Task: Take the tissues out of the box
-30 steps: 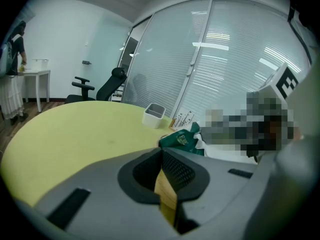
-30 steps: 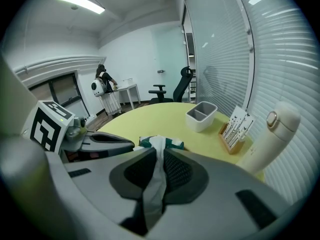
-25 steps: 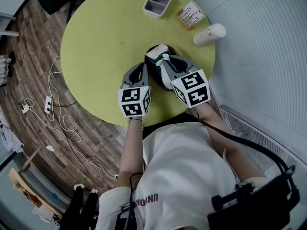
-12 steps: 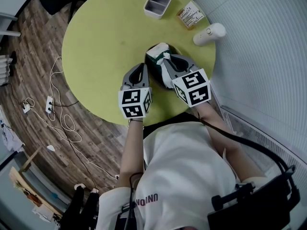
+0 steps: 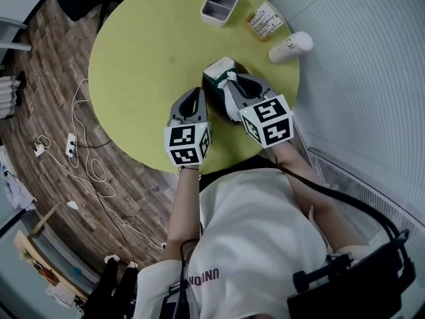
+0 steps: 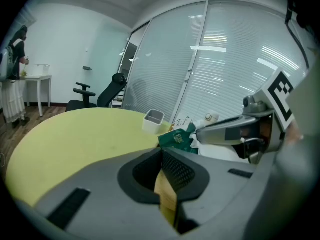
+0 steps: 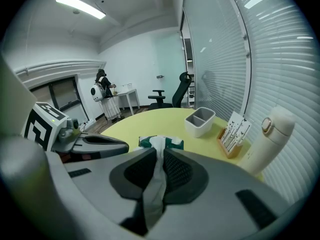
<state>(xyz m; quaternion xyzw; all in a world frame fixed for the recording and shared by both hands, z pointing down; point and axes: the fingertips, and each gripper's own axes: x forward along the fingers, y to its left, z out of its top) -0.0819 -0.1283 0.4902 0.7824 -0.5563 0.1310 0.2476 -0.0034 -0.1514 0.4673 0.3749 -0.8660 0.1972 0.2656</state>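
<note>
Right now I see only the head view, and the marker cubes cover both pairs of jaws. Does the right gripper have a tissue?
Observer: Yes. In the right gripper view, the right gripper is shut on a white tissue that comes from the green tissue box.
Operator: And the left one?
Observer: The left gripper has its jaws together, with no tissue between them.
Operator: Is the white bottle lying down?
Observer: No. The right gripper view shows the white bottle standing upright.
</note>
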